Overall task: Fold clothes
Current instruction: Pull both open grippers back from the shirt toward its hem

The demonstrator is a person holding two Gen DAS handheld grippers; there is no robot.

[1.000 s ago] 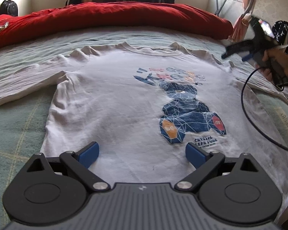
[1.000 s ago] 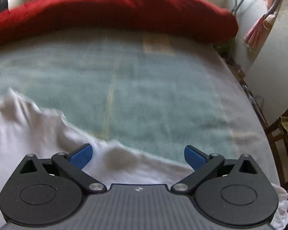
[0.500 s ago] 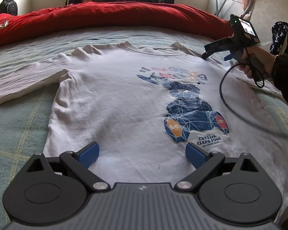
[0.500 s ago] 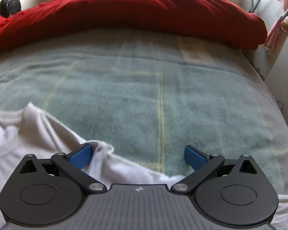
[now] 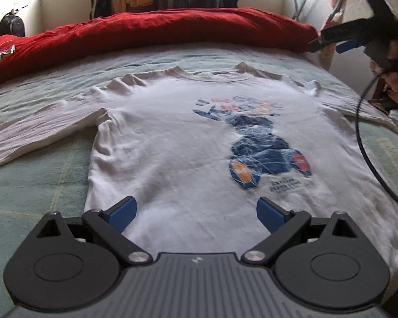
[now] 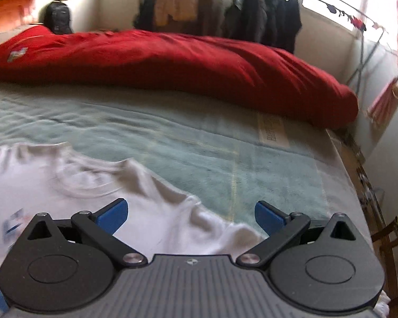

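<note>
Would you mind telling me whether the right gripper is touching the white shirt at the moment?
Apart. In the left wrist view the right gripper is raised in the air above the white shirt, its open fingers seen against the red duvet.

We see a soft, wrinkled white cloth shirt (image 5: 172,143) on the bed's nubby pale-green blanket (image 6: 225,159), a matt red quilt (image 6: 185,63), and matt black plastic on our left claw (image 5: 196,212).
</note>
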